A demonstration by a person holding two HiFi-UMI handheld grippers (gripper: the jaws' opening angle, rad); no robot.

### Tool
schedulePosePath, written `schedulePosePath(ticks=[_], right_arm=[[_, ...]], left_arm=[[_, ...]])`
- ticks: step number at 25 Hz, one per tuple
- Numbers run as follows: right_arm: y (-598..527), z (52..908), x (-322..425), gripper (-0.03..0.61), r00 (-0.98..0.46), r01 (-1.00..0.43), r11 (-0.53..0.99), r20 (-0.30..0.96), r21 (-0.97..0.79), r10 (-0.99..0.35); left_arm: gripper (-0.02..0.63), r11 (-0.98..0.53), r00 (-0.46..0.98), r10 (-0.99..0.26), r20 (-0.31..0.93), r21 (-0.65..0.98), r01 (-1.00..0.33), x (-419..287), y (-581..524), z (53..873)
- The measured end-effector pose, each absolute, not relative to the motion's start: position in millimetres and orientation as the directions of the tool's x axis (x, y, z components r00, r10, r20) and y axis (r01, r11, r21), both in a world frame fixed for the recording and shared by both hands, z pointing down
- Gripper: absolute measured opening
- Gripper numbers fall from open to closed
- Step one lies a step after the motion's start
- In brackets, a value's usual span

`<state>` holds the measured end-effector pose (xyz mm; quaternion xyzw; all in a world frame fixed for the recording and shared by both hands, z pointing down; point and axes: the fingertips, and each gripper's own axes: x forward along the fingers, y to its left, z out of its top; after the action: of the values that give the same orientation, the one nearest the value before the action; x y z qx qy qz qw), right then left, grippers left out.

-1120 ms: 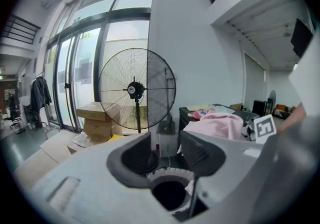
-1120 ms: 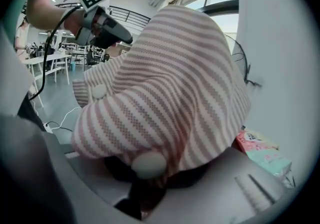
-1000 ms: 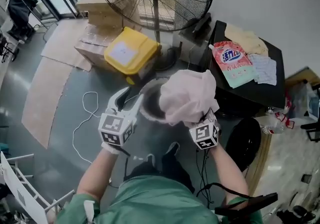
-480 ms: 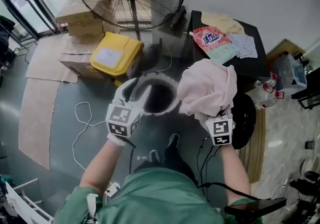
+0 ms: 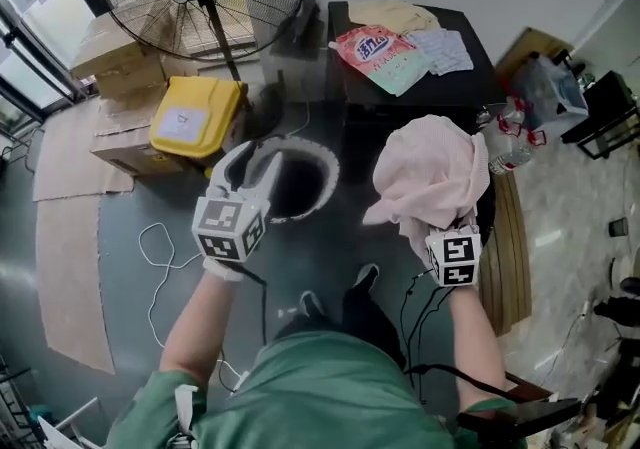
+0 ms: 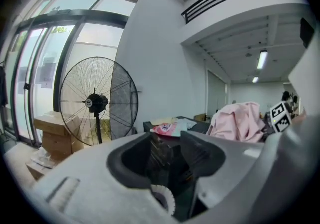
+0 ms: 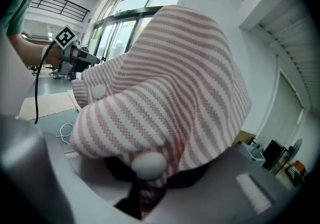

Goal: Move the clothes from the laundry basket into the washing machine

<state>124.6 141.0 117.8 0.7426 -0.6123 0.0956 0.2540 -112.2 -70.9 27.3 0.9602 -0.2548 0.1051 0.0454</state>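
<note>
**Swinging right: the pink striped shirt (image 5: 430, 172) is out of the laundry basket (image 5: 328, 177)**

One second ago the shirt was over the basket. Now it is up in the air to the right of the basket. The right gripper (image 7: 145, 195) is squeezed shut on a fold of it. The left gripper (image 5: 252, 162) is over the basket's left rim, with its jaws apart and nothing in them.

So one piece is out, but it is not in the washer yet. Behind the basket and to its right stands a black box (image 5: 480, 82) with a soap bag (image 5: 378, 52) on top. That may be the washer. The basket is dark inside, so I cannot tell if more clothes are left.
</note>
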Motion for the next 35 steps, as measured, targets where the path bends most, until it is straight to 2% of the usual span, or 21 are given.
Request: schedulePosePath(ticks=[7,12,24,29,35], right_arm=[[195,144,176,0.080,0.293,-0.955,-0.225,0.472,0.195,-0.832],[209,164,223,0.080,0.283,-0.959,-0.247,0.470,0.138,-0.836],[176,178,337,0.080,0.150,-0.989,-0.133,0.359,0.071,-0.921],[154,204,353,0.080,0.102,-0.995,-0.089,0.347,0.052,-0.932],[125,209,359,0.080,0.107,-0.994,-0.110,0.315,0.009,-0.943]], left_arm=[[0.186,-0.889,0.867,-0.443,0.229,0.015,-0.458,-63,-39,23],[0.186,-0.874,0.849,-0.467,0.246,0.019,-0.485,-20,-20,28],[0.186,-0.783,0.747,-0.592,0.304,0.005,-0.623,74,19,59],[0.186,-0.758,0.714,-0.610,0.344,0.010,-0.652,84,37,82],[0.186,-0.751,0.692,-0.608,0.389,-0.001,-0.660,74,31,97]])
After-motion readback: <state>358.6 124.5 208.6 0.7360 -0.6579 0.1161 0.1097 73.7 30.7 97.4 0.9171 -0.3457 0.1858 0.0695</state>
